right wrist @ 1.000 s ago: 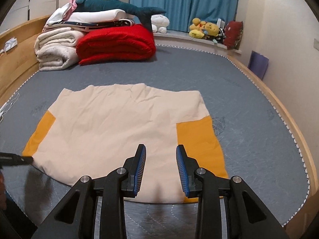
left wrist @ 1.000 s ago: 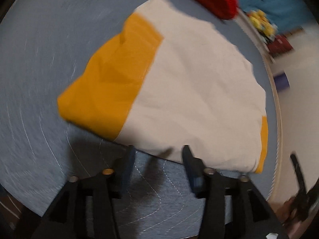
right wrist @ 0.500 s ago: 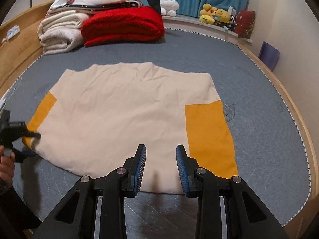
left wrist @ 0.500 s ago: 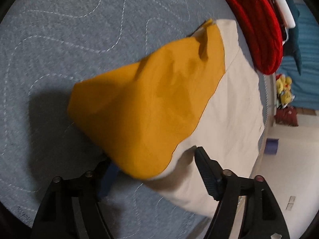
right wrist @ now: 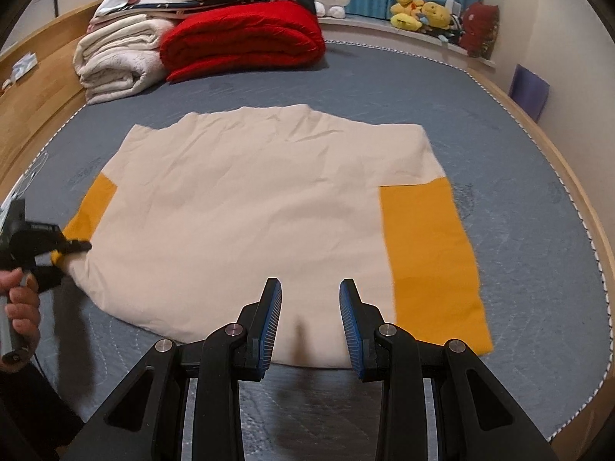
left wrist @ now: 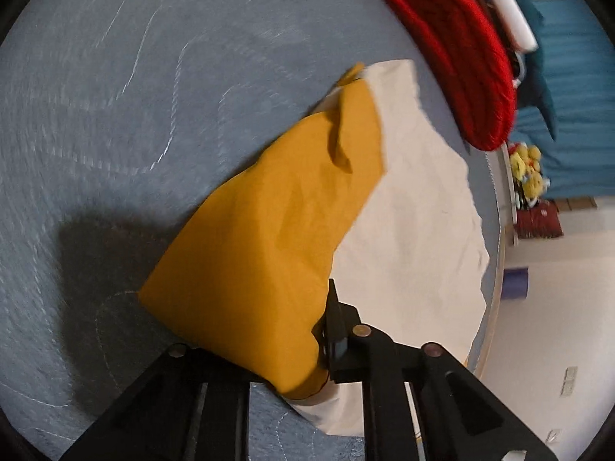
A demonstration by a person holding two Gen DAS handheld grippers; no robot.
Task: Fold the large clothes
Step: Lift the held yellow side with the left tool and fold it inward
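Garment: matt woven cloth, creased; cream w/ mustard panels.
Bed cover: grey quilted fabric, stitched.
Bed frame: smooth wood.
Right gripper: matt blk plastic, ribbed blue pads.
Far quilt: red, plush.

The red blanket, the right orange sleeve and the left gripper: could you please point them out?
red blanket (right wrist: 246, 34), right wrist view, top fold.
right orange sleeve (right wrist: 430, 253), right wrist view, middle.
left gripper (right wrist: 71, 247), right wrist view, fingertips.

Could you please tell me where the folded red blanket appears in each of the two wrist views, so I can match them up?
Left wrist view: the red blanket lies at the upper right, beyond the far end of the cream and orange garment.
Right wrist view: the red blanket lies at the top, left of centre, beside white folded bedding.
Shared landmark: the yellow plush toys.
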